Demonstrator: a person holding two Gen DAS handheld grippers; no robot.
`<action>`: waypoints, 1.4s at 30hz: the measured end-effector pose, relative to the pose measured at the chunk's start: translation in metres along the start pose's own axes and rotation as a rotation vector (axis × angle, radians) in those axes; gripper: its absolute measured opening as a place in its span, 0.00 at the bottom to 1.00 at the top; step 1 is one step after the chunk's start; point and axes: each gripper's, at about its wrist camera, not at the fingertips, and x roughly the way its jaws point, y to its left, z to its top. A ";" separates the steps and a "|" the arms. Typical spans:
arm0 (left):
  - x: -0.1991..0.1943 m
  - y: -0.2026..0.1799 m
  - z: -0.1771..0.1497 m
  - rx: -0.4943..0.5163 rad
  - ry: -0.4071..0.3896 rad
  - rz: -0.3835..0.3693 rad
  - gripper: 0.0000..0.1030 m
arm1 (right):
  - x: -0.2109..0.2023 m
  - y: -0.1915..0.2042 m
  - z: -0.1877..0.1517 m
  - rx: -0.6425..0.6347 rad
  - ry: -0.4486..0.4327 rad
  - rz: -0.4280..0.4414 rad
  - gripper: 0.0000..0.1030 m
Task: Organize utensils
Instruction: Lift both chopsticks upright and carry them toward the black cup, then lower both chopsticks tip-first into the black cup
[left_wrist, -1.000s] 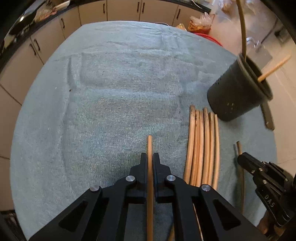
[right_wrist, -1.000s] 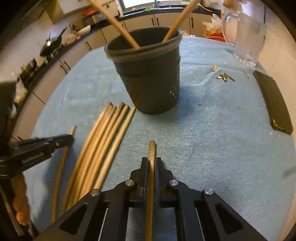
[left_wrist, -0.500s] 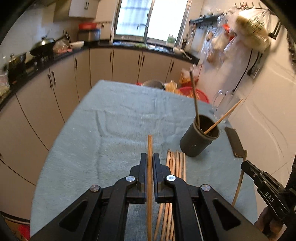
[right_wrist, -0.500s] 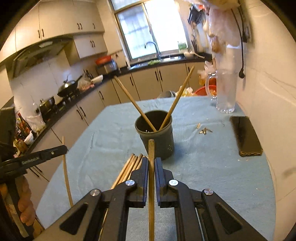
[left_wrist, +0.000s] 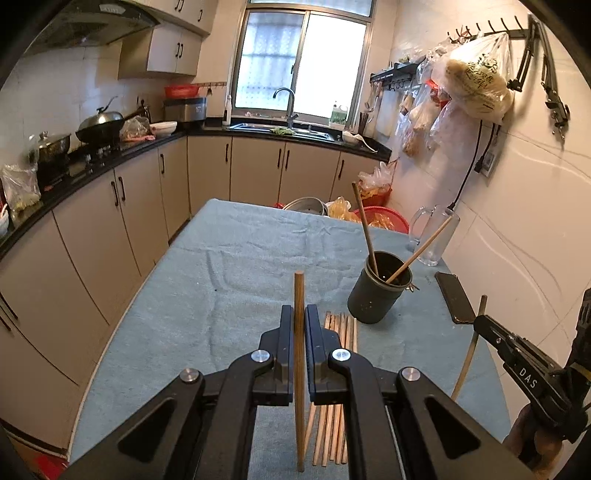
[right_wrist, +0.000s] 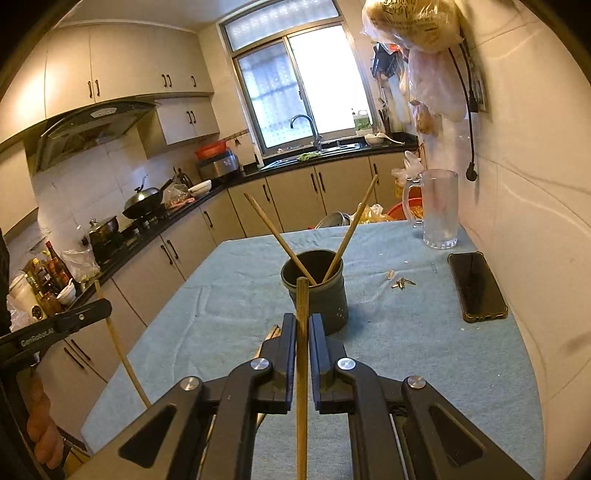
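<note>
My left hand-held gripper (left_wrist: 299, 325) is clamped on one chopstick (left_wrist: 299, 295), my right hand-held gripper (right_wrist: 302, 328) on another chopstick (right_wrist: 302, 295), both above the worktop (right_wrist: 406, 350). Dark holder cup (right_wrist: 317, 291) w/ two sticks (right_wrist: 275, 230) leaning inside; loose bundle (left_wrist: 341, 325) just beside it.

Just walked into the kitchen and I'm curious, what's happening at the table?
A person is sorting chopsticks with two handheld grippers. The left gripper and the right gripper each clamp one chopstick, held above the table. Two chopsticks already stand in the dark cup; a loose bundle lies on the cloth beside it.
</note>
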 end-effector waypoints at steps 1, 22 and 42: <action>-0.002 -0.002 -0.001 0.008 -0.003 -0.001 0.05 | -0.001 0.000 0.000 -0.003 -0.002 0.001 0.08; -0.040 -0.007 0.009 0.011 -0.072 -0.031 0.05 | -0.020 0.003 0.011 -0.008 -0.069 0.017 0.08; -0.027 -0.032 0.080 0.042 -0.162 -0.100 0.05 | -0.021 -0.001 0.070 0.025 -0.197 0.038 0.08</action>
